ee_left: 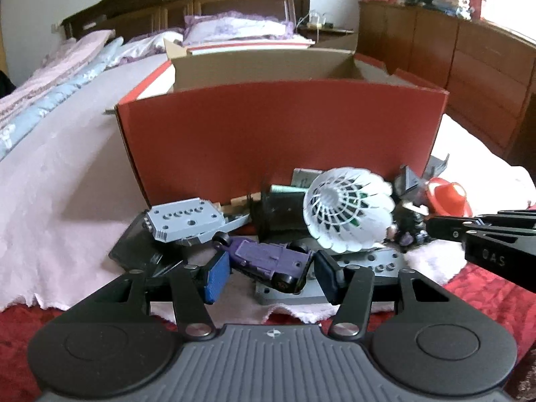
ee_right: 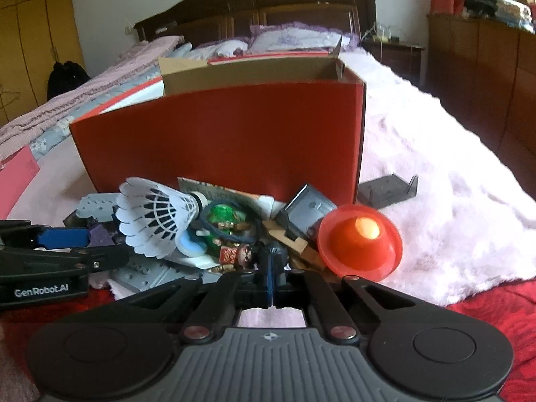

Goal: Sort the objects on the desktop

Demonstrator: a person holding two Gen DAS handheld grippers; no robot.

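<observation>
the left tongs [ee_left: 271, 269] stood apart around the purple toy car [ee_left: 264, 263], one blue pad on each side of it, and i cannot tell if the pads already touched it. the right tongs [ee_right: 272, 276] were together with nothing between them, their tips just before a small dark figure [ee_right: 246, 254] in the pile. the pile lay on the pink blanket [ee_right: 435, 201] of the bed, against the front wall of the red box [ee_left: 268, 134]. the white shuttlecock [ee_left: 348, 211] leaned just behind the car. i think the car could slip or turn when squeezed, because it lay tilted on grey plates [ee_left: 182, 217]; lifting it could also drag the shuttlecock down or scatter small pieces
</observation>
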